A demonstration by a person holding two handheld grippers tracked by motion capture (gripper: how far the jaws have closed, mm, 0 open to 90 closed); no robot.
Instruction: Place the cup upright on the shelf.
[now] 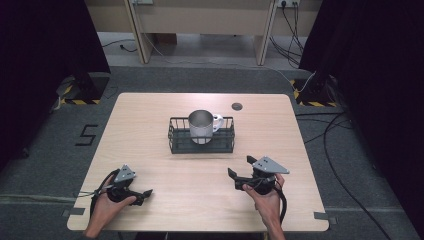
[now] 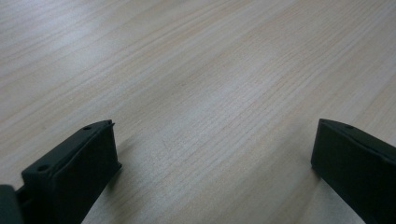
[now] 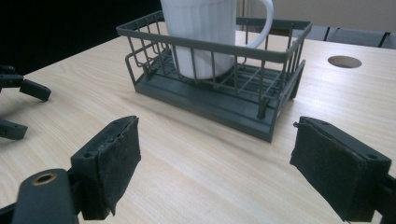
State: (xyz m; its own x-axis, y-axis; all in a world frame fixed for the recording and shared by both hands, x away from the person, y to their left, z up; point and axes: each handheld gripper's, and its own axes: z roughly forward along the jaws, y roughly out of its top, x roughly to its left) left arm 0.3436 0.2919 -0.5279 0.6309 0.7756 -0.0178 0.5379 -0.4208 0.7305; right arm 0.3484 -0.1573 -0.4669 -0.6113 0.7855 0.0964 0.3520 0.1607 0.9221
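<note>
Seen from above: a pale wooden table [image 1: 150, 125], two hand-held grippers near its front edge, a dark wire basket [image 1: 201, 136] at mid-table, slightly toward the back. Standing upright inside the basket, a white mug [image 1: 202, 126], handle turned toward the right edge, rim well above the basket's top rail. Behind the basket and to its right, a small round cable hole [image 1: 237, 106] in the tabletop. Left gripper [image 1: 141, 194] low over the front left part of the table, gripped by a hand, jaws spread wide with bare wood between them, nothing held. Right gripper [image 1: 242, 170] toward the front right, in the other hand, pointed toward the basket; jaws parted, pads facing each other across an empty gap, nothing held, both well short of the basket. From the right gripper view: basket [image 3: 210, 88] and mug [image 3: 201, 32] straight ahead, the handle to the right, the near basket wall between jaws and mug. Step in hand, by judgement: the approach, before any contact, with the mug in the basket as the likely target. Next move, most likely: bringing the right gripper forward and up over the basket's near wall, then down around the mug's rim or handle, jaws wide enough to straddle it, closing only once aligned; possibly steadying the basket with the left gripper against sliding or tipping.
</note>
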